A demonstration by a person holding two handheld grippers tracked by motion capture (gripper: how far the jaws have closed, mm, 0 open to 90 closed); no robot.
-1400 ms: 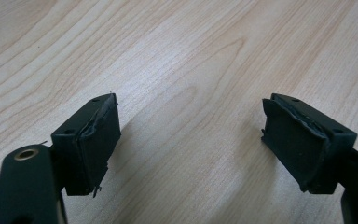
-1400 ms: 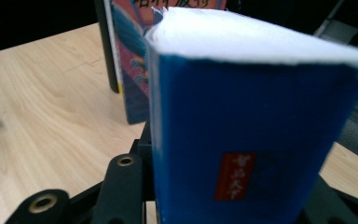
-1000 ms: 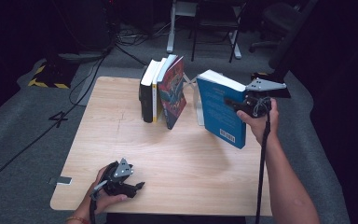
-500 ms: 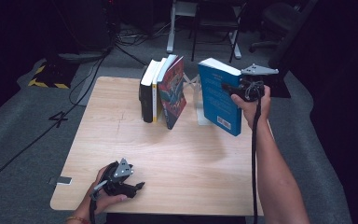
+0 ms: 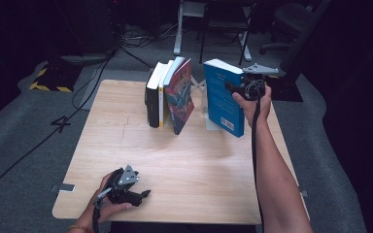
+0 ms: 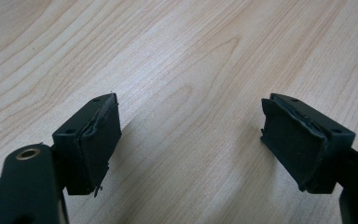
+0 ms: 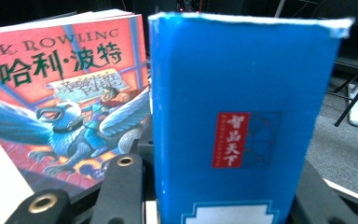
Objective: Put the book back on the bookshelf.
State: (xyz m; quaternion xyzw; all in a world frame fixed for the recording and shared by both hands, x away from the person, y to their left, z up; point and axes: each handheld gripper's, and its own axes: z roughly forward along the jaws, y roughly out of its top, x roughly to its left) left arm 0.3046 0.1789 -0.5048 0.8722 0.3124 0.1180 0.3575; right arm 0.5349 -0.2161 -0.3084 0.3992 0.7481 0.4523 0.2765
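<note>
High view first: the right tongs grip a blue book by its upper part, holding it upright and slightly tilted near the far right of the wooden surface, with its lower end down at or just above the wood. To its left stands a row of books: a red illustrated book leans nearest, apart from the blue one, then a yellow-spined book and a black book pressed together behind it. A pale bookend shows between the red book and the blue one. The person's right forearm runs up from the bottom edge to the hand that bears those tongs, and a black cable trails along it. In the right gripper view the blue book stands with its spine toward the camera, clamped between the two black jaws, a red label with white characters on the spine; the red illustrated book shows its front cover to the left, close beside it but whether touching I cannot tell. The left tongs rest low at the near left corner of the surface, well apart from all the books. In the left gripper view the left tongs stand wide apart with only bare wood grain between the pads.
</note>
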